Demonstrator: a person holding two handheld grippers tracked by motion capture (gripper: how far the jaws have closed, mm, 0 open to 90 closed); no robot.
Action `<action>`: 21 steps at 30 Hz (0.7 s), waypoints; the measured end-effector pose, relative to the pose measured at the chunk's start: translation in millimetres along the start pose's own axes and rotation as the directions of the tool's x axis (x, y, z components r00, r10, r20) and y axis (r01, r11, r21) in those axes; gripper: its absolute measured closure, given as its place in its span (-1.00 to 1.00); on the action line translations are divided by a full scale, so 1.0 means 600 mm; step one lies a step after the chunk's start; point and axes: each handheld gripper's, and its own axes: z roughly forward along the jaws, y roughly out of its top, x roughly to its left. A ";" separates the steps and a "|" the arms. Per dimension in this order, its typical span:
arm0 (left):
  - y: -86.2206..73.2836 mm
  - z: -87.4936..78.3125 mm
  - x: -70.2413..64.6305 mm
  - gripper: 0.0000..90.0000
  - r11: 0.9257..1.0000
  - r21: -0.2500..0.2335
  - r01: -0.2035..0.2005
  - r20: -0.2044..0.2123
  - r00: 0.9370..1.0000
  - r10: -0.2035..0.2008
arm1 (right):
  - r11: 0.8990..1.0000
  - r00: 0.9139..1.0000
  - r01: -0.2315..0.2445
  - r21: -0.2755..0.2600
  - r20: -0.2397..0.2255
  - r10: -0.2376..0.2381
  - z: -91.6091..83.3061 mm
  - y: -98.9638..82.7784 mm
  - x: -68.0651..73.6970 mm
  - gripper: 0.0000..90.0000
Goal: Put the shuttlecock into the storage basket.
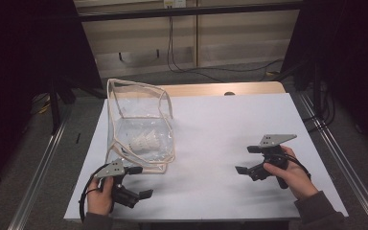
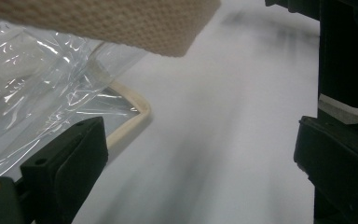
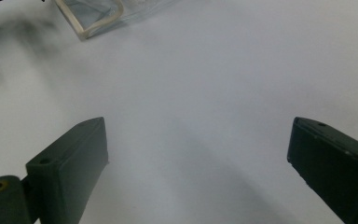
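Near the lens: left tool (image 1: 135, 188), jaws apart and gripping nothing, parked just beside the near corner of the clear pouch (image 1: 139, 127), ready to pinch its cream trim. Inside the pouch, beyond that tool: a white shuttlecock (image 1: 143, 142). Well off to the side on the white desk (image 1: 230, 129): right tool (image 1: 247, 160), jaws wide, idle and clear.

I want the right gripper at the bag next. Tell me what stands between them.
Nothing visible does. Bare white table lies between the right gripper, its jaws open, and the clear bag. The left gripper sits at the bag's near edge, off that line.
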 end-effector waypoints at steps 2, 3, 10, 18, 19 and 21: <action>0.000 0.001 -0.001 -0.94 1.000 -0.004 0.003 -0.001 1.000 -0.003 | 1.000 1.000 0.000 -0.001 0.001 0.000 -0.001 -0.002 0.000 -0.89; 0.000 0.001 -0.001 -0.94 1.000 -0.002 0.002 -0.001 1.000 -0.002 | 1.000 1.000 0.000 0.000 0.004 0.000 -0.002 -0.003 0.000 -0.89; 0.000 0.001 -0.001 -0.94 1.000 -0.003 0.003 -0.001 1.000 -0.003 | 1.000 1.000 0.007 -0.002 0.003 -0.007 -0.005 -0.011 -0.001 -0.89; 0.000 0.000 -0.001 -0.94 1.000 -0.002 0.000 -0.003 1.000 0.000 | 1.000 1.000 0.000 -0.002 0.008 0.000 -0.011 -0.019 -0.003 -0.89; 0.000 0.001 0.000 -0.94 1.000 -0.001 0.001 -0.002 1.000 -0.001 | 1.000 1.000 0.000 -0.003 0.010 0.000 -0.012 -0.021 -0.004 -0.89; 0.000 0.001 0.000 -0.94 1.000 0.001 0.001 -0.004 1.000 -0.001 | 1.000 1.000 0.000 -0.003 0.012 0.000 -0.013 -0.023 -0.004 -0.89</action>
